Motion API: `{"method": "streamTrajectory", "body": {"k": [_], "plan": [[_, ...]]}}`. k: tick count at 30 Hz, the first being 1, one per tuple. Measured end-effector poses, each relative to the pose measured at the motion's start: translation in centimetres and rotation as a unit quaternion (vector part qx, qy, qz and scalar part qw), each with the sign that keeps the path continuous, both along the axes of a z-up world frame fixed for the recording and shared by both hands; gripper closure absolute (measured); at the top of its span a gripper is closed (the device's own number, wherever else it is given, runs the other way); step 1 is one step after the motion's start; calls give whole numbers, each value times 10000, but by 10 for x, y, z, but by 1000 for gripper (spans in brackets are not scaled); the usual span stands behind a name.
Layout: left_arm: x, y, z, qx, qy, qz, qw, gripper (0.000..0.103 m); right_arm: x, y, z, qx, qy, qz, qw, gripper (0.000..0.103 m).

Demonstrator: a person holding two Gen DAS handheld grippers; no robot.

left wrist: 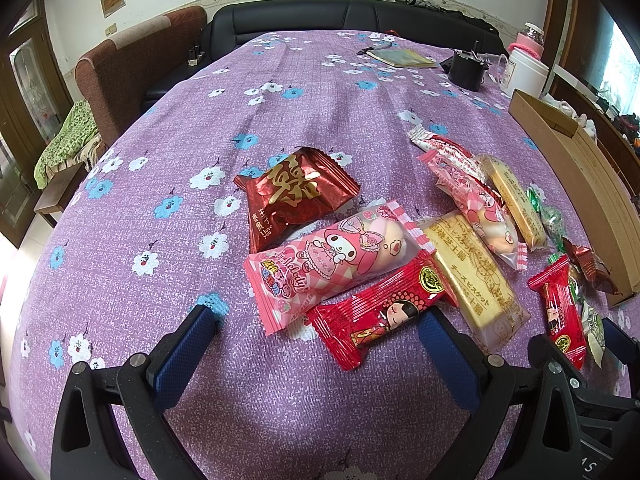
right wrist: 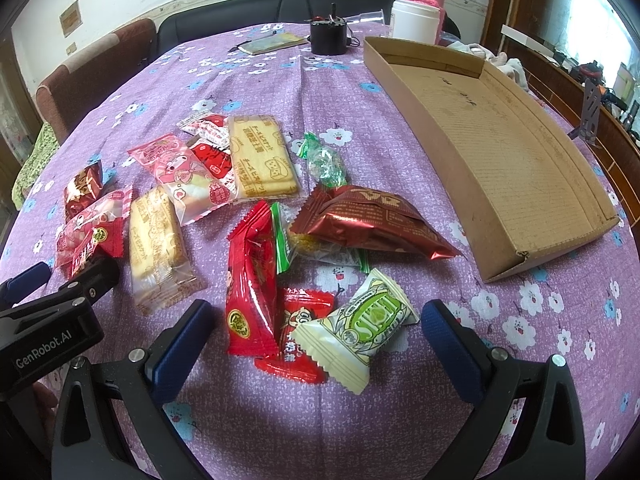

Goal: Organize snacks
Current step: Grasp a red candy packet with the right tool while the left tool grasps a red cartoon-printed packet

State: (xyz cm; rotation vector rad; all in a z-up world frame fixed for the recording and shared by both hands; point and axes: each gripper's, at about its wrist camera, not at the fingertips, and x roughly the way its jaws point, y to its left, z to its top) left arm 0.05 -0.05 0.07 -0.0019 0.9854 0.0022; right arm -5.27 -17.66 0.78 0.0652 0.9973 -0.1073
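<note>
Both tongs hang low over the desk, angled forward and down along its purple flowered cloth, and both are spread wide with nothing between the blue pads. The left tongs sit at the near-left end of the scattered snacks: a red cartoon-girl packet lies between the fingertips, its far end just beside the right pad, with a pink My Melody packet just beyond it and a dark red foil packet farther on. The right tongs bracket the near end of the other heap, where a white-and-green packet lies across a small red packet, beside a long red packet. Behind these rests a dark red foil pouch, and two yellow biscuit packs lie farther left. The open cardboard tray stands to the right, apart from the snacks. The left tool's black body shows at the left edge of the right wrist view.
</note>
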Motion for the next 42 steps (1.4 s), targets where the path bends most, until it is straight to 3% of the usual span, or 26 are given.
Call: {"method": "streamTrajectory", "body": {"k": [7,11,16,18,20,22,26,27,28,30,34,37,39,40,42], "plan": [[-4,2,-1,-5,30,-61,10000,0,6,-4,2,140,459,861,9951,0],[-14,13,6,-215,84,-48,9997,0,1,-18,9,760,608,1507,9838,0],[-40,30,21,-233,-177,-52,9996,0,-11,-23,31,917,309,2093,9731,0],[-46,35,27,-240,-291,-56,9993,1,-14,-22,46,1195,98,2307,9656,0],[-53,39,32,-241,-425,-63,9988,13,-13,-22,58,1421,-25,2420,9598,5],[-54,41,32,-280,-423,-152,9986,26,-11,-17,65,1321,-102,2545,9580,12],[-54,38,35,-322,-455,-386,9977,30,0,-9,69,1281,-70,2624,9564,15],[-54,33,36,-276,-491,-490,9972,35,4,-9,71,1300,-99,2617,9563,20],[-55,27,38,-262,-520,-621,9964,43,4,-9,72,1242,-168,2591,9577,31],[-52,17,41,-235,-526,-819,9950,45,10,-7,72,988,-241,2486,9633,38],[-42,2,41,-1,-460,-1058,9933,45,23,-16,57,1429,-14,2375,9608,38],[-32,-3,36,136,-355,-1144,9927,45,23,-18,50,1448,-18,2350,9612,38],[-25,-6,32,219,-272,-1155,9927,52,24,-20,45,1468,25,2362,9606,38],[-22,-8,30,241,-212,-1173,9926,61,23,-20,44,1486,46,2355,9604,38],[-17,-12,26,278,-136,-1185,9925,63,27,-23,39,1530,107,2333,9602,38]]}}
